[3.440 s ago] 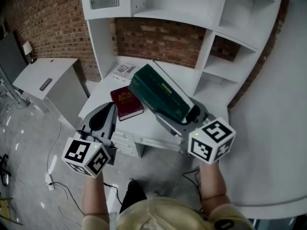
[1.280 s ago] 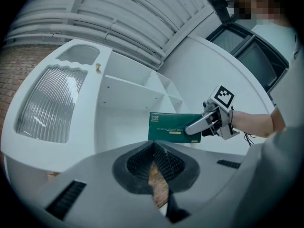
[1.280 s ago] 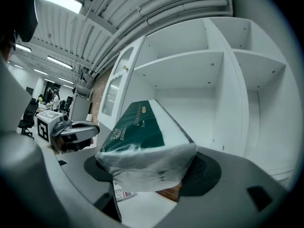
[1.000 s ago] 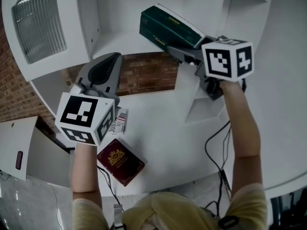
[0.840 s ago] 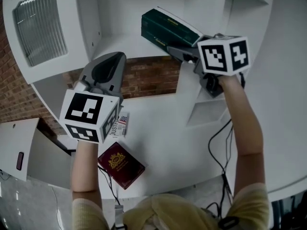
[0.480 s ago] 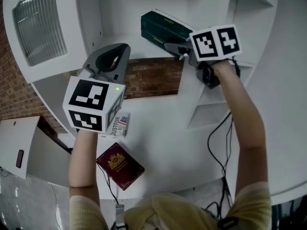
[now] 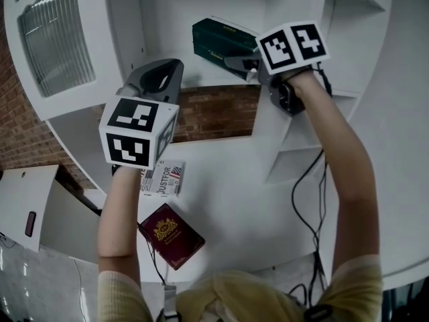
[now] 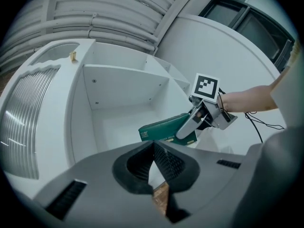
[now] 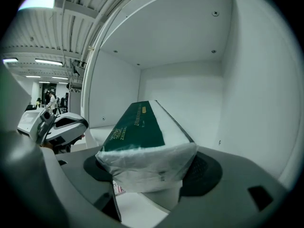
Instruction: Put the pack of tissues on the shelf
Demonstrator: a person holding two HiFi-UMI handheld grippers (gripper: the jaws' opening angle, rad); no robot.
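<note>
The pack of tissues is a long dark green block with white wrapped ends. My right gripper is shut on its near end and holds it inside the upper compartment of the white shelf. In the right gripper view the pack points into the compartment, both pads pressed on its sides, right gripper. Whether it rests on the shelf board I cannot tell. In the left gripper view the pack hangs just over the board. My left gripper is raised in front of the shelf, left of the pack, shut and empty, left gripper.
Below on the white desk lie a dark red booklet and a printed leaflet. A brick wall shows behind. Side shelves stand to the right, and a black cable hangs by my right arm.
My right gripper has carried the pack leftward and deeper into the upper compartment. The left gripper has drifted a little to the right, still shut.
</note>
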